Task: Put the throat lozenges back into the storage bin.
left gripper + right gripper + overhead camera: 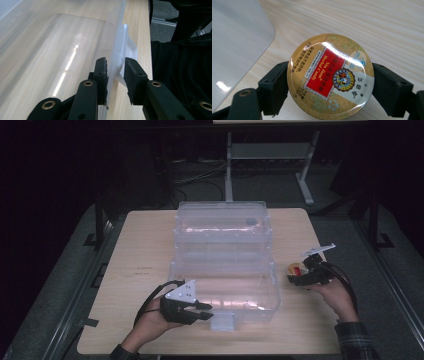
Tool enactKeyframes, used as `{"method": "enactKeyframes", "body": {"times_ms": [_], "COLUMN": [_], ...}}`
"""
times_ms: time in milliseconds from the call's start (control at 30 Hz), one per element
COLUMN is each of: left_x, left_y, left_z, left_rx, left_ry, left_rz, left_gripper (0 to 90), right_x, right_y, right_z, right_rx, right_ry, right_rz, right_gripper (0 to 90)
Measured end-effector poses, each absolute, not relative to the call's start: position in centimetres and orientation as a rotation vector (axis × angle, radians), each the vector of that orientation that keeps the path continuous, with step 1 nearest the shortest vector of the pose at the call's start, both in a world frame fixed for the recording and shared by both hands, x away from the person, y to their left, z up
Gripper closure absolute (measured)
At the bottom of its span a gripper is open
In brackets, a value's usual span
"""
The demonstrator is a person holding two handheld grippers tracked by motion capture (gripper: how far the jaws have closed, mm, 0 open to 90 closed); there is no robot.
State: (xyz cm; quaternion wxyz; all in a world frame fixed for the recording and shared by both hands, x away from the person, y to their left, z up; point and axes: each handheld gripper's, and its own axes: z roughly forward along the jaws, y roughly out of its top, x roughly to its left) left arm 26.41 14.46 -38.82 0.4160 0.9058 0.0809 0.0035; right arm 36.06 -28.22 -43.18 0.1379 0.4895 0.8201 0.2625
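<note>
Clamping my right tongs (329, 87) on the tin (330, 76), lower right; left tongs (115, 75) pinch the box (225, 245) wall, lower centre.

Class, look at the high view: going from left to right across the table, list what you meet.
Left gripper at the box's front wall → clear plastic box with its lid open → round candy tin → right gripper around the tin, all on the wooden table.

light: dim room surrounding lit pale wooden table (150, 245) | glare: streaking across clear plastic box (225, 240), glinting on round gold candy tin (330, 76) | focus: soft
</note>
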Motion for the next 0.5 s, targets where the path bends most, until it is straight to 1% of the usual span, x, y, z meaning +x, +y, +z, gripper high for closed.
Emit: {"method": "enactKeyframes", "body": {"times_ms": [500], "left_x": [26.4], "left_y": [14.5], "left_z": [-38.8], "left_rx": [2.275], "left_ry": [0.205], "left_rz": [0.008], "left_gripper": [71.9], "right_x": [34.3], "right_y": [-28.5], "right_z": [-40.5], "right_rx": [1.351], "right_ry": [2.387], "right_rz": [0.831], "right_gripper": [20.1]}}
